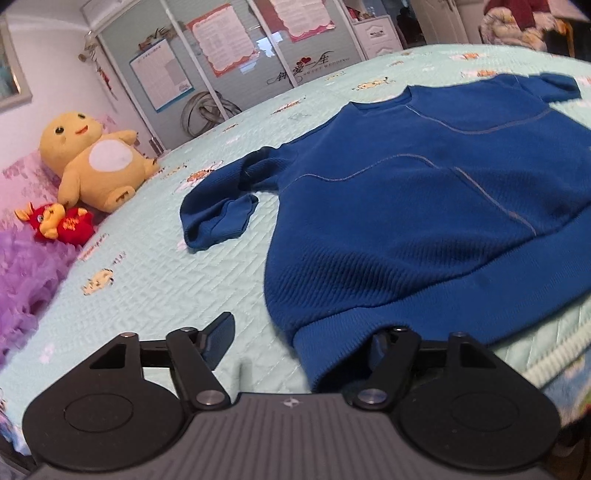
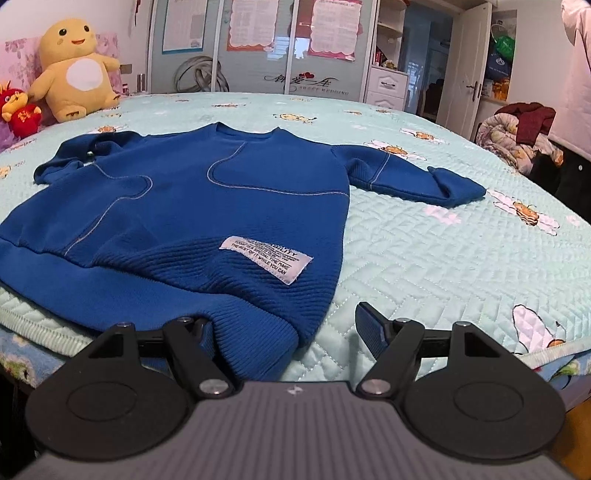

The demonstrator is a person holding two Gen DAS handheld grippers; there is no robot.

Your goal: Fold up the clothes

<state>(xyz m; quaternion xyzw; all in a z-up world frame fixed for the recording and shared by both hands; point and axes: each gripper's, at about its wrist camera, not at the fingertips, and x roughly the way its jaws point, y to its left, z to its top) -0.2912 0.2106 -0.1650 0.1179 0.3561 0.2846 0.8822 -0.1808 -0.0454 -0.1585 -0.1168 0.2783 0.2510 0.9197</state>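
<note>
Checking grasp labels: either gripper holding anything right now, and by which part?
Nothing held. The left gripper and right gripper are both open, each straddling a bottom corner of the blue sweatshirt's ribbed hem at the bed edge, not yet closed.

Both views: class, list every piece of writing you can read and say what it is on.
"...ABILITY" and "THE BEST OF IT WHILE YOU CAN": white label on the blue sweater; its other lines are too small to read.
"SWEET WEDDING": decal on the wardrobe door; the script above it is unclear.
Posters on the wardrobe: print too blurred to read.
</note>
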